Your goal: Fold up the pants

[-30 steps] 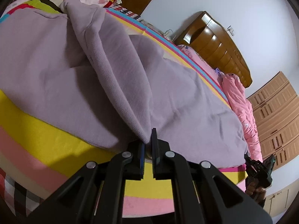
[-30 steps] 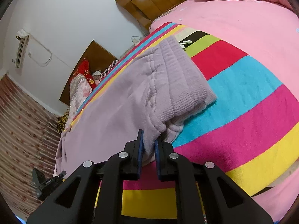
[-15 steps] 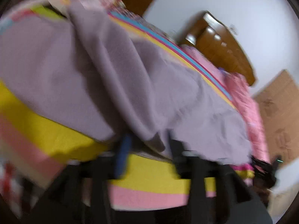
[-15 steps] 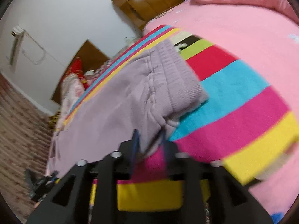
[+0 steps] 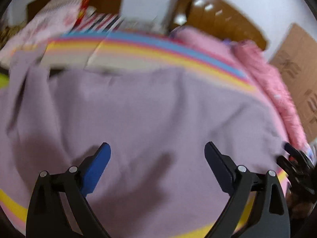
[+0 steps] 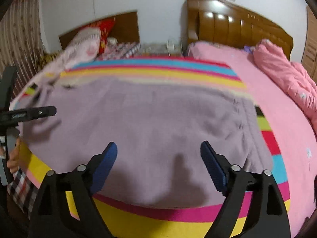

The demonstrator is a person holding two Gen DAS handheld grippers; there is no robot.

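1. At the lower left of the right wrist view, the left gripper (image 6: 29,113) reaches in over the pants' edge; its jaws have just been opening and stand wide apart, holding nothing.
2. The lilac pants (image 6: 150,127) lie spread flat across the striped blanket (image 6: 158,216) on the bed.
3. Bottom centre, the right gripper (image 6: 158,148) hovers above the pants, its jaws likewise just opened, nothing gripped.
4. A pink quilt (image 6: 287,79) lies upper right.

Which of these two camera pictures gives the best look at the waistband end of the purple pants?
The right wrist view: the pants lie spread out, and the gathered waistband shows fairly sharply at the right. The left wrist view is blurred; the same pants fill it, but no waistband can be made out.
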